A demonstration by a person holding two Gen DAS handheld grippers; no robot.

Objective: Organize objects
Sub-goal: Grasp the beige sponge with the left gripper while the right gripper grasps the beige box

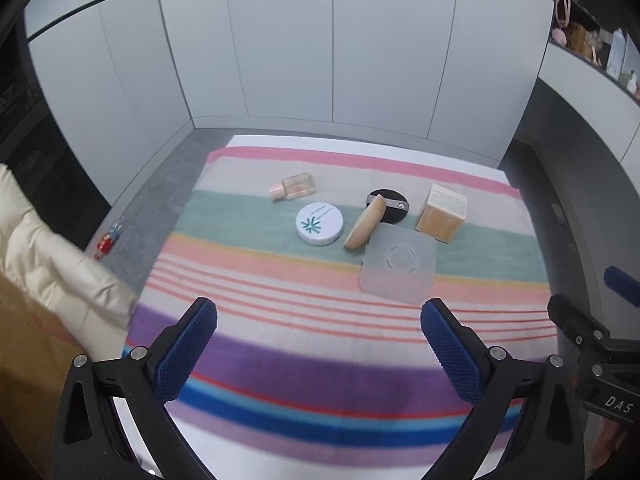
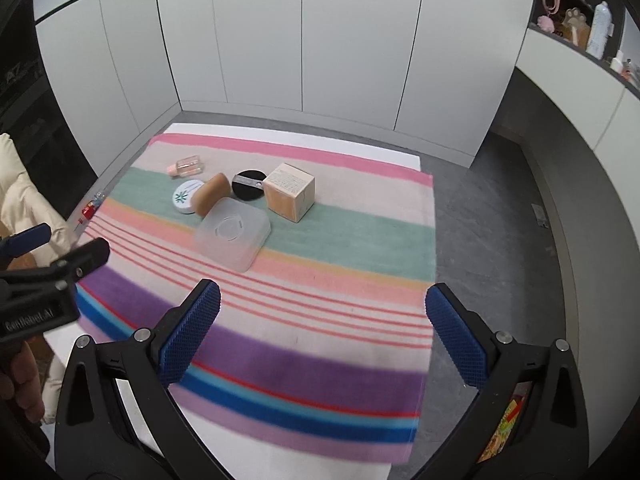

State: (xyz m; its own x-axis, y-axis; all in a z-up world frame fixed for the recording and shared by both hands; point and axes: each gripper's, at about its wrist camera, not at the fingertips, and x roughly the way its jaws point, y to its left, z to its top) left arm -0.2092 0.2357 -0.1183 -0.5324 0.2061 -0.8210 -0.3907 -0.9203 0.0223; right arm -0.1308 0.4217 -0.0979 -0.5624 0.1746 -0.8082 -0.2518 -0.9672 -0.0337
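Cosmetics bunched together well ahead of both claws, on the green band of a soft striped cloth (image 1: pixel 304 356) spread over the desk (image 2: pixel 224 468). Left claw (image 1: pixel 319 344) and right claw (image 2: pixel 323 334) both spread wide apart, nothing between the knurled blue pads, hovering over the near purple and blue stripes. Cluster slightly right of dead ahead for the left claw, ahead and left for the right claw; right claw judged a touch closer to the box and case, left claw better lined up with the compact and bottle.

Nearest of the pile: frosted plastic case (image 2: pixel 232 238), square with rounded corners, lying flat, smooth and probably slippery. Beyond it and to the right, cardboard box (image 2: pixel 291 191), cube-shaped, matte tan sides, printed top. Round white compact (image 1: pixel 319 223), flat, glossy, green leaf mark on its lid. Tan sponge puff (image 1: pixel 365 221), soft, disc-shaped, tilted on edge, leaning against the black puff (image 1: pixel 393 204) behind it. Farthest left, small clear bottle (image 1: pixel 295 186) on its side, long axis running left to right, pink cap to the left.
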